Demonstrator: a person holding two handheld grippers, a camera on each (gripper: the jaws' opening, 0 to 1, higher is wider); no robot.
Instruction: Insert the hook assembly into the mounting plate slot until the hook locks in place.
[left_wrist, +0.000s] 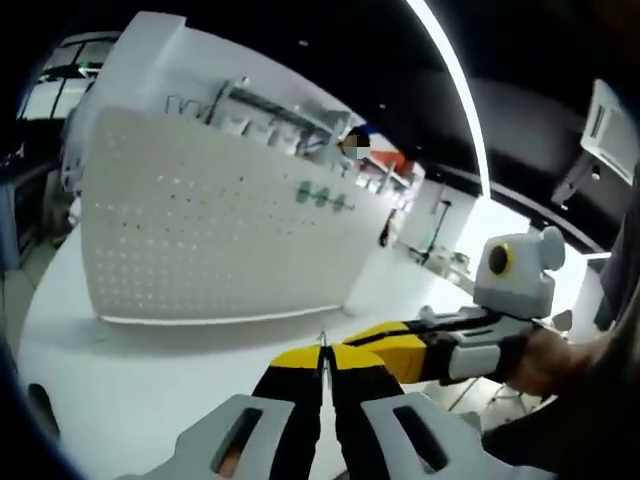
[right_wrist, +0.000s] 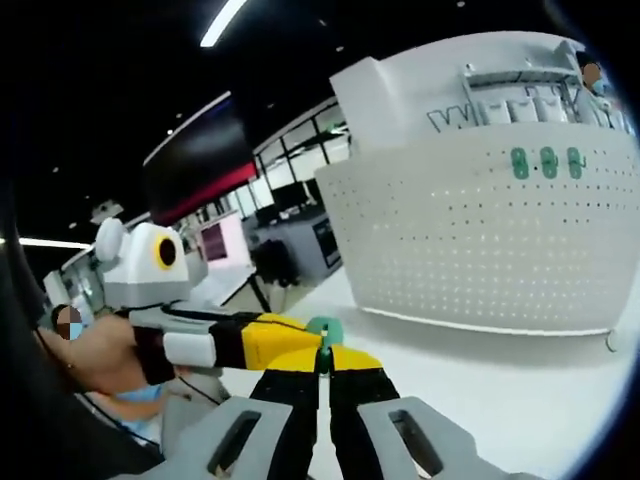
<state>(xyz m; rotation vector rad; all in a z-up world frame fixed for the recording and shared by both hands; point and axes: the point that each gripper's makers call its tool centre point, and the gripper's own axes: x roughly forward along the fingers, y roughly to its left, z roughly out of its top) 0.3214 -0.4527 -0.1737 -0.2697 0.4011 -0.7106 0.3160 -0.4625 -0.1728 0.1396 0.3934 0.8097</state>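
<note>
The left gripper (left_wrist: 322, 362) and right gripper (right_wrist: 326, 362) met tip to tip, both clenched. A small green hook assembly (right_wrist: 325, 331) sat pinched at the right one's tips; what the left held I cannot tell. The white pegboard (left_wrist: 210, 225) stood at twelve o'clock, well apart, three green hooks (right_wrist: 548, 162) already seated (upper row). The next move probably called for a level approach to a slot. No containers appeared.

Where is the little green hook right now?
In the right gripper view, the green hook sits low in the middle, pinched at the tips of the right claw beside the left claw, with the white pegboard behind it to the right.
</note>
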